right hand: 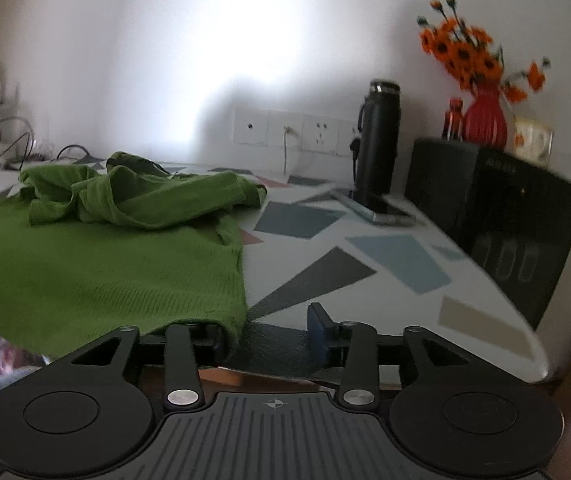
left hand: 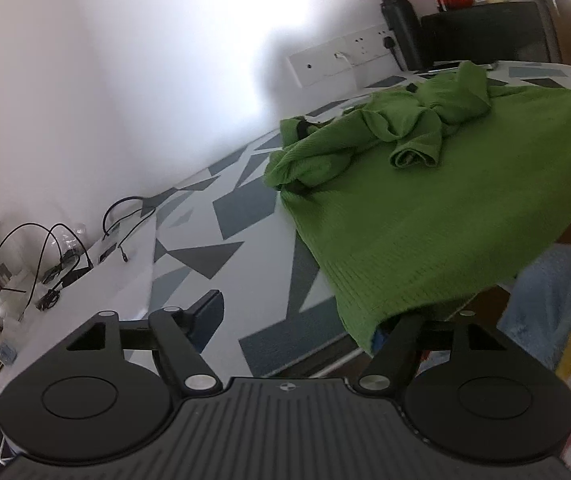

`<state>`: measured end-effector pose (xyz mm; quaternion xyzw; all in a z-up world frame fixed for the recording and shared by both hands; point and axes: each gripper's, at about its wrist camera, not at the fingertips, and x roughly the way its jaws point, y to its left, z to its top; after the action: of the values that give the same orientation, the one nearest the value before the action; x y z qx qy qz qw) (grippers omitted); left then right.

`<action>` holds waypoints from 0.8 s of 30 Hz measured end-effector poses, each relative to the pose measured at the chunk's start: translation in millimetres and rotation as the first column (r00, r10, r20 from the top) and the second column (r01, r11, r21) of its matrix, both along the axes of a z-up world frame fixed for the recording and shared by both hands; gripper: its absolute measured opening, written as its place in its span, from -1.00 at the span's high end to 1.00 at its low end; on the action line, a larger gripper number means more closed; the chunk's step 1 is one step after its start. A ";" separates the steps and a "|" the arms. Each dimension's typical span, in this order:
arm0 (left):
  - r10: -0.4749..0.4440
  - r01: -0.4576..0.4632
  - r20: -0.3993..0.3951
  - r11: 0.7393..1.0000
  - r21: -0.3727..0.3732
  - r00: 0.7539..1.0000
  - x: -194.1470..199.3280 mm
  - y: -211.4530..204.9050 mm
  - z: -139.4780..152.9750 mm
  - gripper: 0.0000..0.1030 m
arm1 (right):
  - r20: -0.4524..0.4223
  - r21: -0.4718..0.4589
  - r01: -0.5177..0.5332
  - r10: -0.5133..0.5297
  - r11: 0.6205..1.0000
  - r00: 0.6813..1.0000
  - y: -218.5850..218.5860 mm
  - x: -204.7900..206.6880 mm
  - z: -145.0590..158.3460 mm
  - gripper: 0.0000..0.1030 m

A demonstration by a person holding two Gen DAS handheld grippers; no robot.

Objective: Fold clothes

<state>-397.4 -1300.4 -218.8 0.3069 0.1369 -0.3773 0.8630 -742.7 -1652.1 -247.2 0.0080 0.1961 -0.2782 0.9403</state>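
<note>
Green knit sweater [left hand: 425, 216] lies spread at the counter's [right hand: 325, 240] front edge, hem overhanging, sleeves bunched toward the back; your left gripper [left hand: 309, 320] and right gripper [right hand: 269, 332] gape at its hem corners, so pinch both evenly before lifting.

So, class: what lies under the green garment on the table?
Under the green garment is the table, covered in a grey-and-blue geometric pattern. Its near hem hangs past the table edge. Whatever lies beneath the bunched sleeves is hidden.
</note>
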 end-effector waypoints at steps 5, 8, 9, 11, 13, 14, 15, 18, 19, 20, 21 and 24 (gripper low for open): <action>-0.030 0.030 -0.003 0.997 0.071 1.000 -4.5 8.7 0.0 -0.69 | -0.013 -0.046 0.013 -0.014 0.999 1.000 4.0 -12.3 -5.1 -0.22; -0.026 0.027 -0.010 0.997 0.075 1.000 -4.6 11.8 -0.1 -0.69 | -0.003 -0.026 0.021 -0.021 0.999 1.000 0.0 -21.3 -7.9 -0.25; -0.030 0.032 -0.026 0.997 0.066 0.999 -3.9 13.4 2.0 -0.69 | 0.003 -0.021 0.020 -0.020 1.000 1.000 -0.3 -24.2 -7.4 -0.26; -0.050 0.053 -0.053 0.997 0.059 0.997 -4.0 17.8 6.9 -0.69 | 0.015 -0.020 0.016 -0.016 1.000 1.000 0.4 -29.2 -4.9 -0.28; -0.067 0.071 -0.063 0.996 0.060 0.996 -5.3 23.2 11.5 -0.69 | 0.022 -0.025 0.010 -0.009 1.000 1.000 1.6 -33.8 0.0 -0.38; -0.054 0.057 -0.049 0.997 0.059 0.997 -6.3 26.3 13.5 -0.69 | 0.023 -0.026 0.006 -0.006 1.000 1.000 1.8 -35.8 3.3 -0.46; -0.041 0.043 -0.037 0.998 0.056 0.998 -7.2 29.4 15.6 -0.71 | 0.024 -0.027 0.003 -0.003 1.000 1.000 2.0 -37.7 6.6 -0.50; 0.001 -0.001 -0.032 1.000 -0.005 0.999 -7.4 41.3 24.4 -0.75 | 0.066 -0.006 0.010 -0.010 1.000 0.998 0.6 -47.2 19.3 -0.54; 0.013 -0.015 -0.038 0.999 -0.040 0.999 -6.8 44.7 28.5 -0.76 | 0.090 0.011 0.017 -0.018 1.000 0.996 -1.3 -50.9 24.0 -0.54; 0.027 -0.030 -0.047 0.997 -0.077 0.999 -4.9 46.4 33.2 -0.76 | 0.118 0.031 0.024 -0.027 0.999 0.993 -3.4 -55.2 29.5 -0.55; 0.040 -0.046 -0.058 0.992 -0.113 0.998 -3.0 48.2 37.9 -0.76 | 0.149 0.052 0.030 -0.037 0.998 0.988 -5.7 -59.5 35.9 -0.56; 0.064 -0.081 -0.088 0.973 -0.214 0.994 3.0 48.5 54.5 -0.81 | 0.239 0.103 0.032 -0.056 0.994 0.969 -12.4 -69.5 58.9 -0.62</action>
<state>-394.4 -1252.0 -164.3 0.1899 0.1404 -0.3702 0.8984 -812.2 -1664.5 -188.2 0.0925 0.0932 -0.2860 0.9492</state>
